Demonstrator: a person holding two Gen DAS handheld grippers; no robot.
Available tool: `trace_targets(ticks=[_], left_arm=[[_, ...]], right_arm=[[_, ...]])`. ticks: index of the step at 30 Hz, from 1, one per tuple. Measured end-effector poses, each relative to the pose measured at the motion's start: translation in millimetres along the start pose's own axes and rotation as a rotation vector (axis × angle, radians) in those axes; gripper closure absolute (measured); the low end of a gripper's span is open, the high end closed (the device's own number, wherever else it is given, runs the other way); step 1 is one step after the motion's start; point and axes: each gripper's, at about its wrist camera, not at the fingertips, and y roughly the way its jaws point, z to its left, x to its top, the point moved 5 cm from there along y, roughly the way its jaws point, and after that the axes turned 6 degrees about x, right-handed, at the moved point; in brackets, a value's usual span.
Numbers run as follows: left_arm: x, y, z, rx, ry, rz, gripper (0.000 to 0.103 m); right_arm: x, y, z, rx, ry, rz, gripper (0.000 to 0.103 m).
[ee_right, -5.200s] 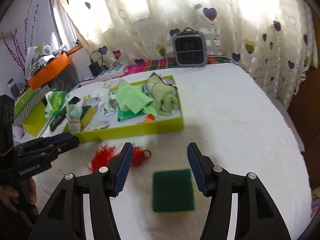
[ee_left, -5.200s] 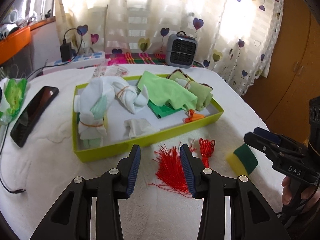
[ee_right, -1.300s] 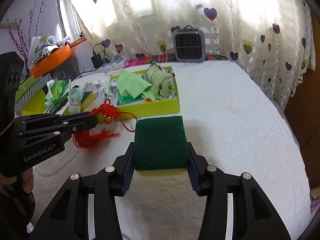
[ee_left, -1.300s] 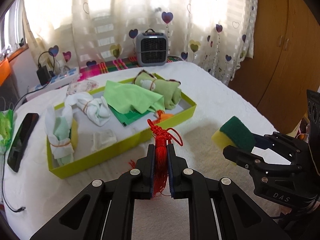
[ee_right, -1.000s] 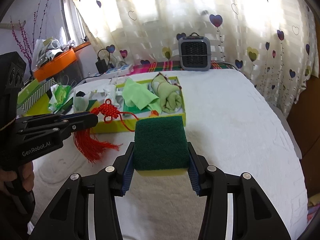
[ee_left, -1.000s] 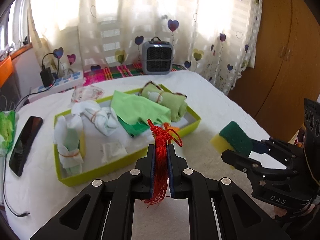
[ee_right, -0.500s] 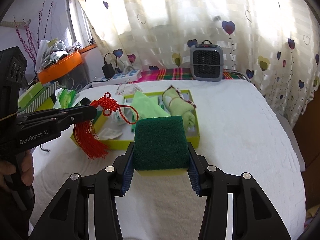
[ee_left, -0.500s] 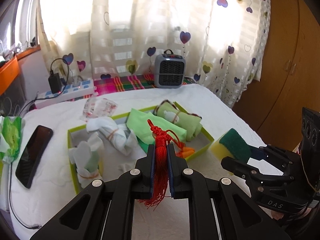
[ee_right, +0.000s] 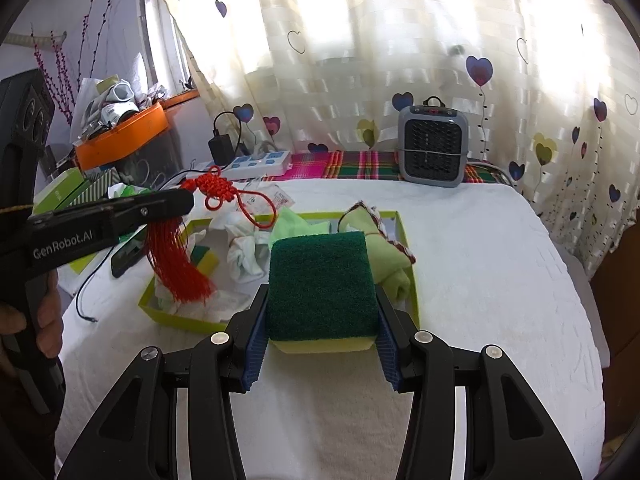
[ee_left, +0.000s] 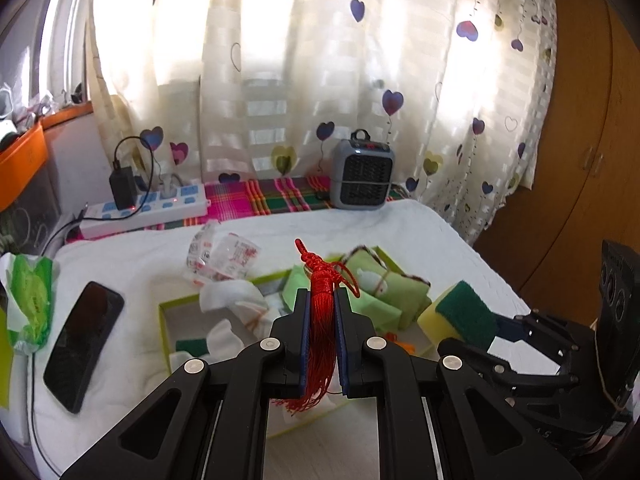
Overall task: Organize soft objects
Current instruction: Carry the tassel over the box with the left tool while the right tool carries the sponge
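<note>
Both of your grippers have risen and carried their loads over the lime-green tray [ee_right: 406, 232] since the tassel and sponge were lifted off the white bedspread [ee_right: 500, 280]. Your left gripper [ee_left: 321, 300] has its jaws pinched tight on the red knotted tassel [ee_left: 320, 320], whose fringe hangs above the tray's near left corner. Your right gripper [ee_right: 320, 320] clamps the green-and-yellow scouring sponge [ee_right: 322, 288] by its sides, green face up, over the tray's near edge. Inside the tray lie white socks [ee_right: 246, 250], a light green cloth [ee_left: 376, 308], a rolled green towel [ee_right: 386, 260] along the right side, and another sponge [ee_right: 204, 258] at left. A black phone [ee_left: 82, 344] rests left of the tray.
</note>
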Motion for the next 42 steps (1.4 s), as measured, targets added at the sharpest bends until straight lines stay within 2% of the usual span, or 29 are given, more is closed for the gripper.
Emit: trace_targets(ticks=[5,12,17,23,42], left_arm=[[2.0,10.5,4.8,0.007,-0.013,0.010,0.093],[-10.4,35.2,7.1,0.006,-0.022,0.064,0.093],[-19.8,48.0,9.1,0.046,-0.005,0.089,0.093],[-32.4,63.7,16.0,0.059,-0.015,0.135,0.093],[-46.4,75.5,18.5,0.060,-0.032,0.174,0.092]], right_arm=[[5.7,9.1,-4.1,-0.011,0.006,-0.001,0.055],[10.4,27.4,-8.4,-0.018,-0.004,0.022,0.055],[13.2,43.0,-9.5,-0.012,-0.015,0.031,0.055],[9.7,60.2,-8.4,-0.003,-0.021,0.053,0.055],[-4.5,78.9,-14.1,-0.025,-0.036,0.105,0.055]])
